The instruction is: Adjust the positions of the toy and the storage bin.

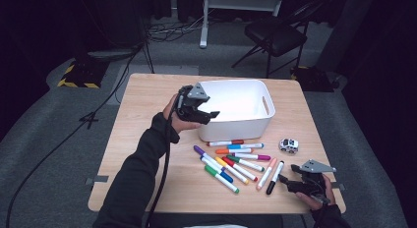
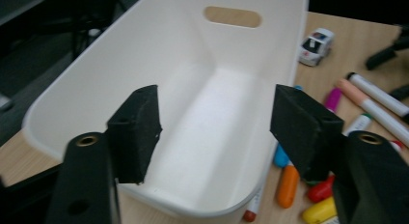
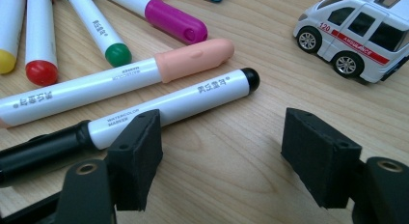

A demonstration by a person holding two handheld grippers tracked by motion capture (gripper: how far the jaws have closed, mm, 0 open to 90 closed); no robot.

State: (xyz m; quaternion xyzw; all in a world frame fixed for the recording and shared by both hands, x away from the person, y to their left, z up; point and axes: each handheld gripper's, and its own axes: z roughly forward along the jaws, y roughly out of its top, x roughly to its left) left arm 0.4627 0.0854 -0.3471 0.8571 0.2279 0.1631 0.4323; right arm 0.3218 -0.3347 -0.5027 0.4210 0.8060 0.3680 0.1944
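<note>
Nearest the high camera, the right gripper (image 1: 287,183) rests low on the wooden table (image 1: 147,139) at its near right corner, well in front and to the right of the white bin (image 1: 236,110). Its jaws stand spread with bare wood between them; in the right gripper view one pad (image 3: 137,151) sits just beside the black-capped marker (image 3: 183,105) without pinching it. A peach-capped marker (image 3: 193,57) lies alongside that one, and a toy ambulance (image 3: 359,33) stands near the bin's front right corner.

Between the bin and the table's near edge, the loose markers (image 1: 236,164) lie fanned out in many colours, several touching each other, the row nearest the bin almost against its front wall.

At the bin's left end, the left gripper (image 1: 209,115) hangs over the rim, held in the person's left hand (image 1: 178,121). Its jaws are spread wide with nothing between them, and the left gripper view looks past both pads (image 2: 137,130) straight down into the bin's white floor (image 2: 212,122). That view shows an oval handle slot (image 2: 232,16) in the bin's far wall.
</note>
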